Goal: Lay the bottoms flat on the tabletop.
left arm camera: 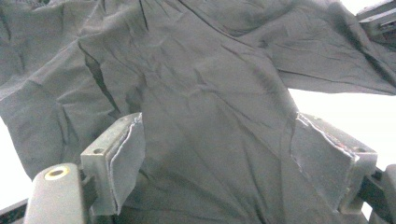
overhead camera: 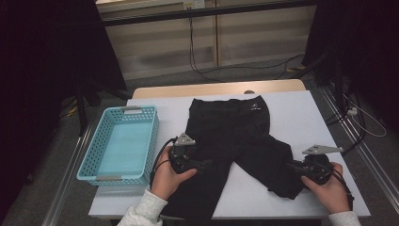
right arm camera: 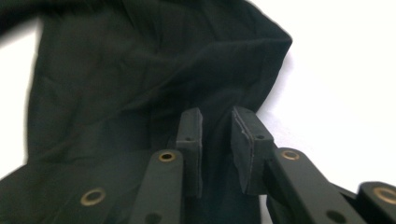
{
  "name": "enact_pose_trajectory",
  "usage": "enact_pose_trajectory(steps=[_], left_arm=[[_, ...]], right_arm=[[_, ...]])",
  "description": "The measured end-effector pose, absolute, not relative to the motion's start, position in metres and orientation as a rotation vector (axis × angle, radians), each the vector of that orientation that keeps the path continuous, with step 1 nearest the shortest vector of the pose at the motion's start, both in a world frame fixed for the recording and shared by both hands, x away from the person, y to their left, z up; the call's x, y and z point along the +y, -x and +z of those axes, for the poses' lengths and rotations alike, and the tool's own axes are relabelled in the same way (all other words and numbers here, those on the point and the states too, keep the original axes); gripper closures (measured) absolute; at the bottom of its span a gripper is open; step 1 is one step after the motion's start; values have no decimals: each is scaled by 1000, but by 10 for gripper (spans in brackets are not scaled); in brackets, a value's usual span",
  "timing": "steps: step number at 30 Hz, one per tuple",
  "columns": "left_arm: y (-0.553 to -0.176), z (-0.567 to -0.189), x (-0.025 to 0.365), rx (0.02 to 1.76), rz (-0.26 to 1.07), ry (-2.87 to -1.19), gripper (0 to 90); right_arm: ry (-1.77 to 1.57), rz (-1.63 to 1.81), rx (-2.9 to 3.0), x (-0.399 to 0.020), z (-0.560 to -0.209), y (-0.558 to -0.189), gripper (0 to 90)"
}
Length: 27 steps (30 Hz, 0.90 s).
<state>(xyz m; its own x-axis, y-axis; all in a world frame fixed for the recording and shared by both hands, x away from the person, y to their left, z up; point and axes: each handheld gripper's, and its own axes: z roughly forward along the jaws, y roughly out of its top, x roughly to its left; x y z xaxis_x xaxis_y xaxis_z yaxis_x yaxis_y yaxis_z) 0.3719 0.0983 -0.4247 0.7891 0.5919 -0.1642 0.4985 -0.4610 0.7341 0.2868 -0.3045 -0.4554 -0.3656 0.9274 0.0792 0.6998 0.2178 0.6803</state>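
Observation:
A pair of black trousers (overhead camera: 230, 125) lies flat on the white table (overhead camera: 301, 117), waistband at the far side, legs spread toward me. My left gripper (overhead camera: 206, 164) rests on the left leg, held in a hand. In the left gripper view its jaws (left arm camera: 219, 120) stand wide open over creased dark cloth (left arm camera: 196, 70), pinching nothing. My right gripper (overhead camera: 292, 165) is at the end of the right leg. In the right gripper view its pads (right arm camera: 217, 114) stand a narrow gap apart with the black cloth (right arm camera: 140, 70) lying under and between them, not pressed.
An empty teal plastic basket (overhead camera: 153, 136) stands at the table's left edge, close to my left hand. Bare white tabletop lies right of the trousers and between the legs. Dark drapes and cables are beyond the table.

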Motion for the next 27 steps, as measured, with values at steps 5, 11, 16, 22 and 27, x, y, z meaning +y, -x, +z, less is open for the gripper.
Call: enact_pose_trajectory(steps=[5, 11, 16, 22, 27], left_arm=[[-369, -424, 97, 801, 150, -2148, 189], [-367, -421, 98, 798, 156, -2144, 188], [-370, -422, 99, 806, 159, -2145, 188], [-371, -423, 93, 790, 150, -2150, 189], [-373, -425, 88, 780, 143, -2165, 188]], right_arm=[[-1476, 905, 2165, -304, -456, -288, 863], [-1491, 907, 2146, -305, -453, -289, 899], [-1504, 998, 2089, -315, -437, -283, 896], [-1577, 1050, 2021, -339, -438, -281, 896], [-1622, 1095, 1989, -360, -446, -285, 895]])
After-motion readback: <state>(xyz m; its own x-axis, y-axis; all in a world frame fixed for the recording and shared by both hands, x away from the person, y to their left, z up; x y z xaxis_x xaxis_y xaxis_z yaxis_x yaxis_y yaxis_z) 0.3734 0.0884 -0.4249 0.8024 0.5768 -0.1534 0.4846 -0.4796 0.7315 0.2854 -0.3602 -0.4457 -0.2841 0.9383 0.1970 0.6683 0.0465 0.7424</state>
